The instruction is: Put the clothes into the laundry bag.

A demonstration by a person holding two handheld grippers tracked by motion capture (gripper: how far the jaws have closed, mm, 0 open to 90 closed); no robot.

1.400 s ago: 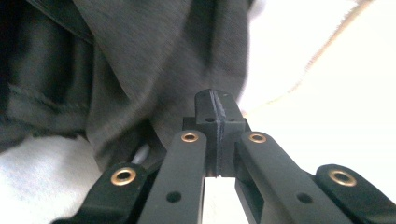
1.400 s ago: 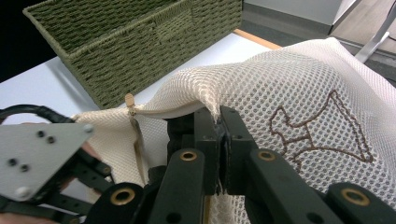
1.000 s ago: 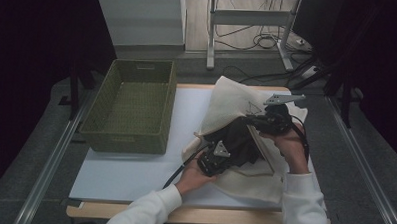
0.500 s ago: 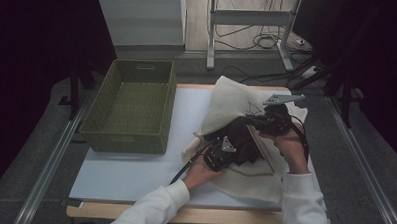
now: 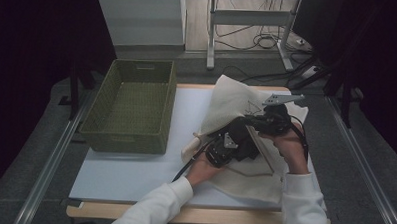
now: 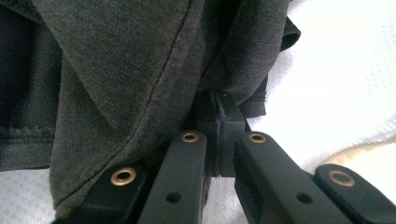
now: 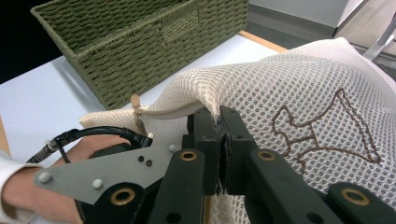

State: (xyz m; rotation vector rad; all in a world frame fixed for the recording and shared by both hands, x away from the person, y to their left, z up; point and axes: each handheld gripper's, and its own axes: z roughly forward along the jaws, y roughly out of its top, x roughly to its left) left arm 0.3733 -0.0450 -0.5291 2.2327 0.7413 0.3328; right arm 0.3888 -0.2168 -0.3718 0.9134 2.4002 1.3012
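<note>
The left gripper (image 5: 234,143), pinching the dark garment (image 6: 140,70), has pushed deeper into the mesh laundry bag (image 5: 232,100) on the table (image 5: 134,170); the right gripper (image 7: 219,116) stays clamped on the bag's rim.

Dim and dark-edged from the high view, brightest on the pale tabletop (image 5: 134,175); soft, slightly blurred up close.
</note>
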